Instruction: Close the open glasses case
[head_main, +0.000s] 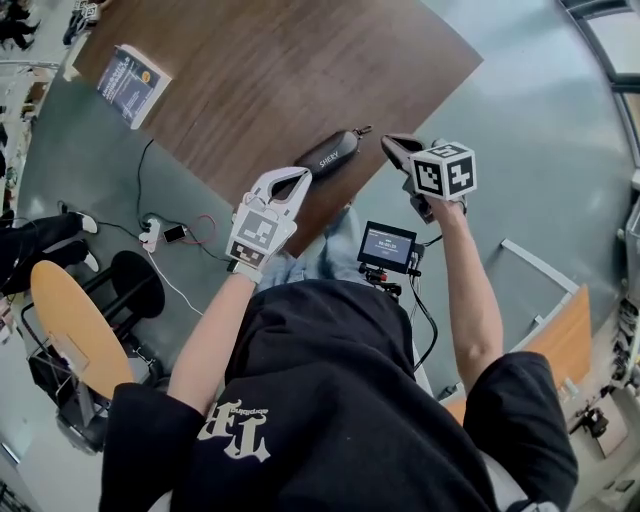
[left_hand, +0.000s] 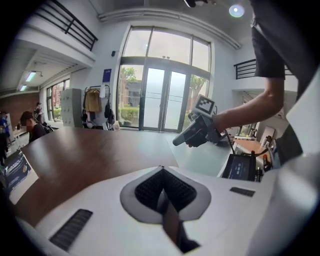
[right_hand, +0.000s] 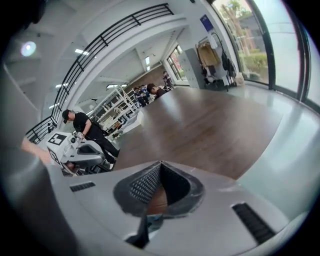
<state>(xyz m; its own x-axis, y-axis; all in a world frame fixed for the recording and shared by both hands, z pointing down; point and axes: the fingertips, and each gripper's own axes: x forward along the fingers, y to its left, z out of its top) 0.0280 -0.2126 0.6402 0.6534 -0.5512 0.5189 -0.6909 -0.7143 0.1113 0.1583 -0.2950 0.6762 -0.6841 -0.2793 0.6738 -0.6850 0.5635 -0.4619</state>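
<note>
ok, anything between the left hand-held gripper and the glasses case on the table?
Nothing visible. The glasses case lies at the near edge of the table, apparently already shut. The left hand-held gripper is just short of it in the head view, jaws together and empty.

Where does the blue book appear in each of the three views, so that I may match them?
Head view: the blue book lies at the upper left, on a corner of the table.
Left gripper view: the book is at the far left edge, on the table.
Right gripper view: I cannot make it out.
Shared landmark: the brown table, which also shows in the left gripper view and the right gripper view.
</note>
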